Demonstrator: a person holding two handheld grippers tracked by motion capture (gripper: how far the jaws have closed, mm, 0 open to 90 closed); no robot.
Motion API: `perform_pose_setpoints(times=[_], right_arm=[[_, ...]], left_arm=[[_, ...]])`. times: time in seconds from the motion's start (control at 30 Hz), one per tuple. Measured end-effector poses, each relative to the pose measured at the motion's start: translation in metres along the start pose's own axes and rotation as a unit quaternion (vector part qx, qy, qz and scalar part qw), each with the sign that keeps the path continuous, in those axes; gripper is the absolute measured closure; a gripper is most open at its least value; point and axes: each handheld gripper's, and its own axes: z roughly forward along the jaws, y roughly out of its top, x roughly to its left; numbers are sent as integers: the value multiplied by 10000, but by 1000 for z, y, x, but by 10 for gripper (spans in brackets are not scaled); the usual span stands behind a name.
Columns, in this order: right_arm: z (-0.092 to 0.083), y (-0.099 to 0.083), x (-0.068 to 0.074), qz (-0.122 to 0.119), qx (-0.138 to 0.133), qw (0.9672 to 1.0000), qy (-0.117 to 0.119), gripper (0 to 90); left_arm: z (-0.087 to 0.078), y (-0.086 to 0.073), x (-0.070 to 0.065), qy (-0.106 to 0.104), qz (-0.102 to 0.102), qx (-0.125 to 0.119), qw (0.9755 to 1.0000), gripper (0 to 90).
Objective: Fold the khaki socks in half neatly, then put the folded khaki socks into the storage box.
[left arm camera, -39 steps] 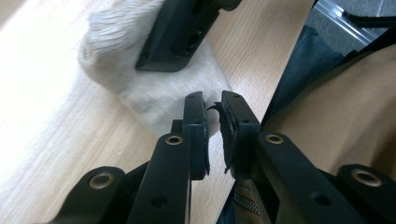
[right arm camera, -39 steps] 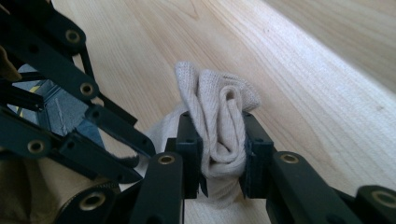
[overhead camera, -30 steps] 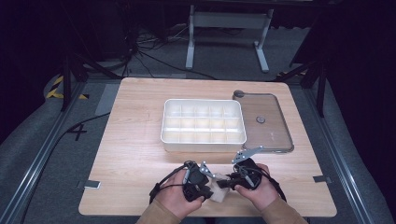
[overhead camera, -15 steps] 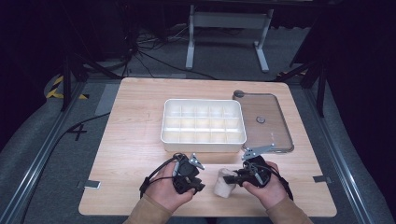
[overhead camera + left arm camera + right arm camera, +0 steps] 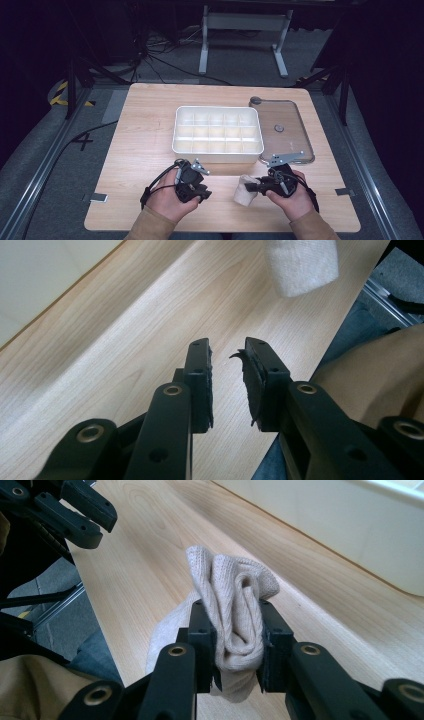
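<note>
- Rolled beige sock (image 5: 235,615) sits at the table's near edge, pinched by the right gripper (image 5: 256,187), probably so the roll stays together.
- Left gripper (image 5: 196,189): jaws just opened, nothing between them, parked beside it.
- Divided tray (image 5: 218,131) waits behind.

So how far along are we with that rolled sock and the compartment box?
Done: the sock is rolled up, and the lid lies beside the box. In hand: right gripper clamps the sock; left gripper has just opened, nothing between its jaws. Left: probably placing it in the still-empty box.
</note>
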Motion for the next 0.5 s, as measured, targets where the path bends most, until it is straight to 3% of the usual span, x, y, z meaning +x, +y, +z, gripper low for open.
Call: perform_pose_setpoints(times=[0.5], right_arm=[[-16, 6, -9, -37, -195, 9995, -237, 731]], left_arm=[[-11, -5, 12, 90, -155, -112, 9998, 723]])
